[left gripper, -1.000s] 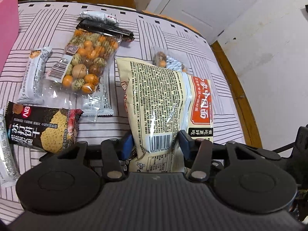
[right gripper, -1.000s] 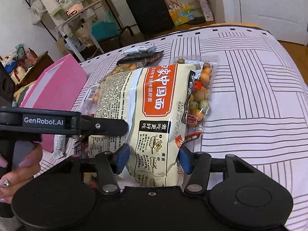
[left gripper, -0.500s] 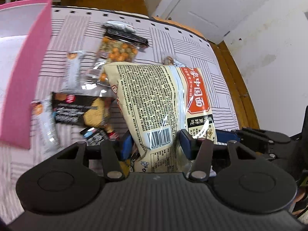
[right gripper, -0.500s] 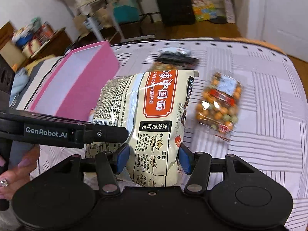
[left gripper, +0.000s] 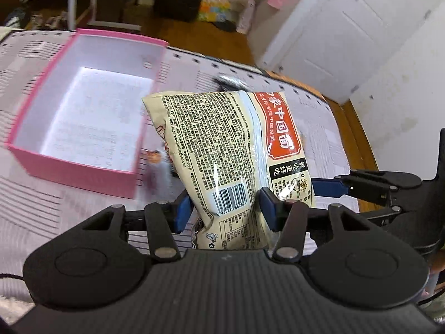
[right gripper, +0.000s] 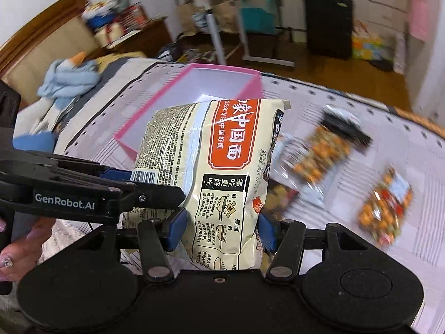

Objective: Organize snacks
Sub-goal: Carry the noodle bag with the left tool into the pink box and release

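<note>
Left gripper (left gripper: 224,208): blue pads pressed on the near end of the noodle packet (left gripper: 222,150), narrow span, gripping. Right gripper (right gripper: 221,229): pads clamped on the same end of the packet, alongside the left. Both hold it together.

Landmark: pink box (left gripper: 69,164), open, white inside, sitting on the striped bedspread (left gripper: 27,200).

Packet position: lifted clear of the bedspread, just beside the pink box on its open-room side, far end near the box wall, not yet over the opening.

Progress, judged: early. The box looks empty; nothing stowed. Two nut bags (right gripper: 319,153) and a dark wrapper lie well apart from the box, still loose.

Packet appearance: cream plastic pillow pack, glossy and crinkled, red label panel with white characters, barcode and dense print on the back. Puffy, light; sags slightly from the grip.
</note>
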Demonstrator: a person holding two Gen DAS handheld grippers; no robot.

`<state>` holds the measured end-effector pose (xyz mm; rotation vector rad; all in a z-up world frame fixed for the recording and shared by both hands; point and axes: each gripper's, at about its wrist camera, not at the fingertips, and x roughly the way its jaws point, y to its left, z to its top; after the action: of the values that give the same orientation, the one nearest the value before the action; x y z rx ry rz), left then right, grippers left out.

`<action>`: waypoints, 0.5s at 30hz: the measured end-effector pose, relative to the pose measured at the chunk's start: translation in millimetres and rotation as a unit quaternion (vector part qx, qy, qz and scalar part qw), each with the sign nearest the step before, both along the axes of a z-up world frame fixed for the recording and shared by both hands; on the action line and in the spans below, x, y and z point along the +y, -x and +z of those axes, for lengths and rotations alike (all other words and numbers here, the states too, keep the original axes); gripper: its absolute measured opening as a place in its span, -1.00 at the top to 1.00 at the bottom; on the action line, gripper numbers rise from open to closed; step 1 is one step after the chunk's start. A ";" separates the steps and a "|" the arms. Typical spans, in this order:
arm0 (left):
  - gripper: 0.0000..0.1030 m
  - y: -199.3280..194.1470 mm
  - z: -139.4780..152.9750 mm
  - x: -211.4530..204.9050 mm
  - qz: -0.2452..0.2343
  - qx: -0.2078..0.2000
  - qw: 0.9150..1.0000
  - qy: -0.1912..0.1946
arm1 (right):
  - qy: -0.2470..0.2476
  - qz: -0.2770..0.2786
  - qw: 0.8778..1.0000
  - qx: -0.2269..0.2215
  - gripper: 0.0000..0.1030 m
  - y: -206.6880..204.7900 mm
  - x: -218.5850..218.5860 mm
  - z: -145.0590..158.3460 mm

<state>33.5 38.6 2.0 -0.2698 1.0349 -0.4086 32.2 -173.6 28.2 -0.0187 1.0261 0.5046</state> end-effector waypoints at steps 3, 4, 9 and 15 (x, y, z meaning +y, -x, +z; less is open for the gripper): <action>0.02 -0.3 8.2 25.8 0.041 -0.009 0.999 0.001 | 0.006 0.032 0.999 -0.011 -0.19 -15.2 26.2 7.2; 0.02 -0.9 12.0 34.6 0.052 -0.017 0.998 -0.001 | 0.005 0.040 0.999 -0.014 -0.19 -20.5 33.8 9.9; 0.02 -18.6 19.9 63.9 0.089 -0.037 0.995 -0.014 | -0.003 0.066 0.997 -0.032 -0.19 -49.9 66.1 13.8; 0.02 -54.3 15.1 75.2 0.120 -0.060 0.989 -0.068 | -0.035 0.088 0.994 -0.050 -0.19 -93.4 88.6 -6.6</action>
<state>87.8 113.7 17.1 -0.2411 0.8960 -0.1345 125.6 -85.1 21.6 -0.0708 0.9132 0.6934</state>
